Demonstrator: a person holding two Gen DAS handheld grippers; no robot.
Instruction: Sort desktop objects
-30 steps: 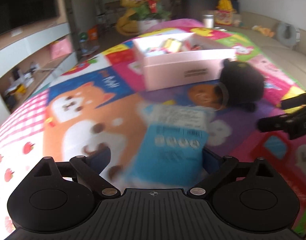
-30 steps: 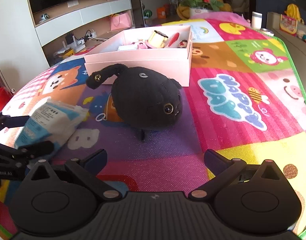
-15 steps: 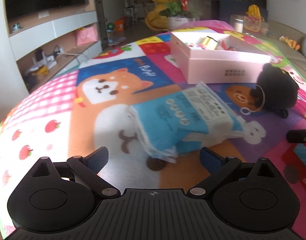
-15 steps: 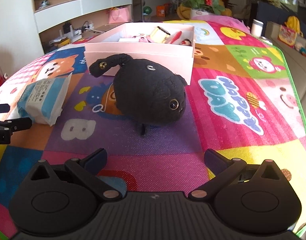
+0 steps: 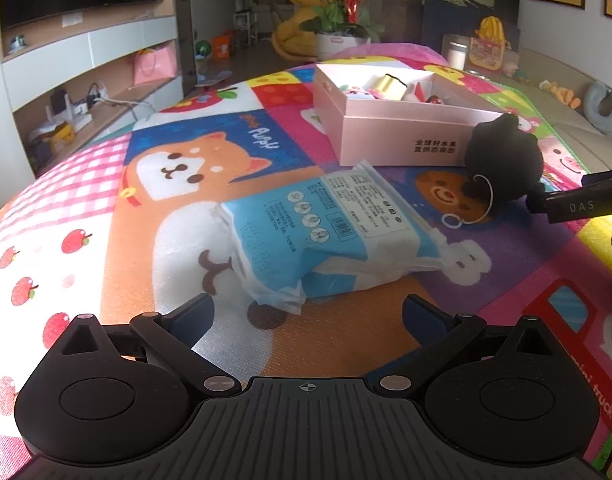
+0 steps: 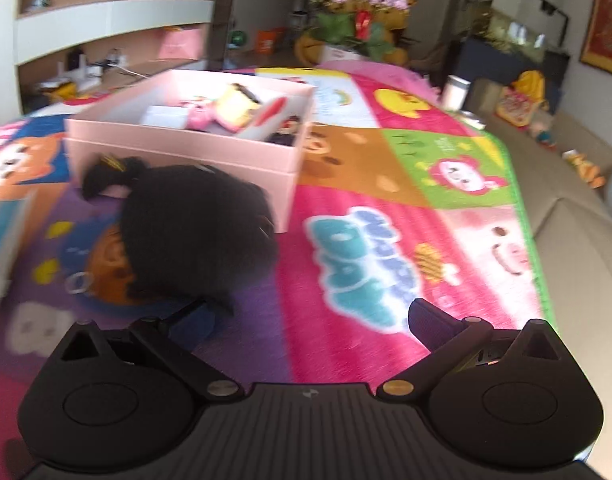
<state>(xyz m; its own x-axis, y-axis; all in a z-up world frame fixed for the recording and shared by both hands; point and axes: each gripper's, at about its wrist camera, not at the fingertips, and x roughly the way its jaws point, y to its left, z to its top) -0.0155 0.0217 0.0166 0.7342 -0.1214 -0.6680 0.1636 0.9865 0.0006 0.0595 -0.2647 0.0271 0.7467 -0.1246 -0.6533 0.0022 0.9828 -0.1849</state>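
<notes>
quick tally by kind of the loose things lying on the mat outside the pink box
tissue packs: 1
black plush toys: 1
total: 2
The pink box holds several small items, too jumbled to count.

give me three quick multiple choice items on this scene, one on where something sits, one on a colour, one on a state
1. Where is the black plush toy?
A. inside the pink box
B. on the mat against the pink box's front wall
C. on the tissue pack

2. What colour is the tissue pack?
A. blue and white
B. green
C. red

3. How is the left gripper?
A. shut on the pack
B. shut on nothing
C. open, pack lying free ahead of it

Answers: 1 B, it rests on the mat beside the pink box. 2 A, blue print on white wrap. 3 C, the jaws stand wide and are opening, nothing between them.
</notes>
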